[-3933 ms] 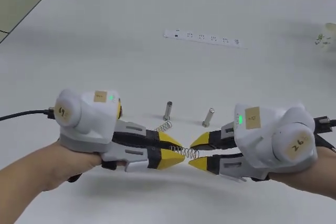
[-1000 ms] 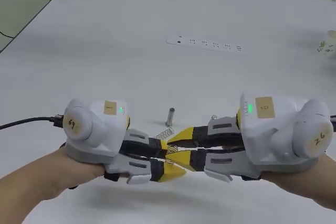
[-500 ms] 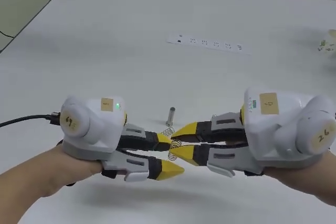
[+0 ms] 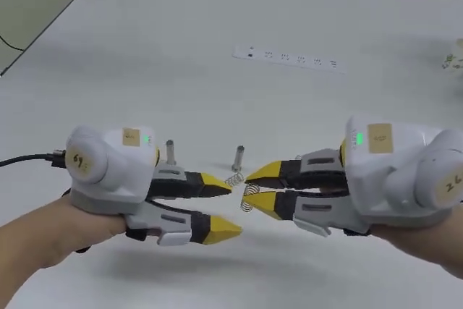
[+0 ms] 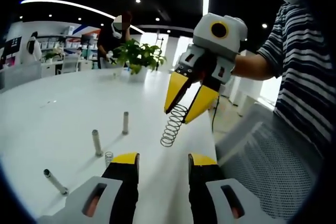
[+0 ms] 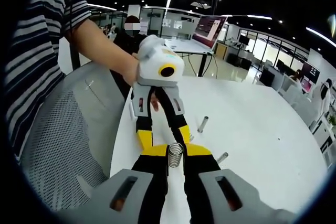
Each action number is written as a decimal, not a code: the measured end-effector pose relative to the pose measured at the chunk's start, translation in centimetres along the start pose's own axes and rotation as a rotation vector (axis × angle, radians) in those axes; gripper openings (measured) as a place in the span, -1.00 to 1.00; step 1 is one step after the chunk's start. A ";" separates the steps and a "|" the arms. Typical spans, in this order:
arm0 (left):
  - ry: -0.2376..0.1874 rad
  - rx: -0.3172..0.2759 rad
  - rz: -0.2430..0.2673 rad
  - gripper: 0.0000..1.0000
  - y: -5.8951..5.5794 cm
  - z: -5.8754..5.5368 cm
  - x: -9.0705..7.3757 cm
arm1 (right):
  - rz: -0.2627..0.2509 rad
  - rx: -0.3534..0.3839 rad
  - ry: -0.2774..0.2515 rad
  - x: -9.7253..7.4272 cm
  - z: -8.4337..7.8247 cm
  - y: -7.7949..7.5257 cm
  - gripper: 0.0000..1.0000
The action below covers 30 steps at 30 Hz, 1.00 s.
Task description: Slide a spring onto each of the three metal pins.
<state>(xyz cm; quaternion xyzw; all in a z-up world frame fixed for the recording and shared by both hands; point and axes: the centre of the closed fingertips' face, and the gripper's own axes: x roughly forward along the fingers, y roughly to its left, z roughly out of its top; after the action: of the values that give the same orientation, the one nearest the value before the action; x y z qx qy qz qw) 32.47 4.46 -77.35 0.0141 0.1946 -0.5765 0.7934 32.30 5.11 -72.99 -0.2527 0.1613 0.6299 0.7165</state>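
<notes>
Steel coil spring [image 4: 248, 199] pinched in our right gripper [image 4: 249, 187]
It hangs mid-frame in the head view between the yellow jaw tips; our left gripper [image 4: 233, 208], lower left, is spread wide with nothing in it. Just above, an upright grey metal pin [image 4: 238, 158] stands beside a loose second spring [image 4: 233, 179] on the white table [image 4: 217, 85].

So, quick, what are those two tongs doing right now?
Left tongs: open, holding nothing.
Right tongs: shut on a spring.
</notes>
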 end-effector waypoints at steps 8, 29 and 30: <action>0.006 -0.008 0.004 -0.19 -0.1 -0.6 -0.5 | -0.022 0.009 0.002 -0.1 -0.3 -0.3 -0.86; 0.062 -0.006 0.042 0.53 1.0 -2.1 -4.4 | -0.078 0.021 0.018 -0.9 -1.3 -1.6 -0.85; 0.061 -0.008 0.047 0.55 1.1 -2.1 -4.6 | -0.081 0.022 0.020 -0.9 -1.4 -1.7 -0.85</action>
<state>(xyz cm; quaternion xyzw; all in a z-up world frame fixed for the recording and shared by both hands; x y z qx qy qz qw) 31.71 9.54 -78.02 0.0328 0.2207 -0.5562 0.8005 33.91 3.42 -73.37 -0.2573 0.1650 0.5962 0.7424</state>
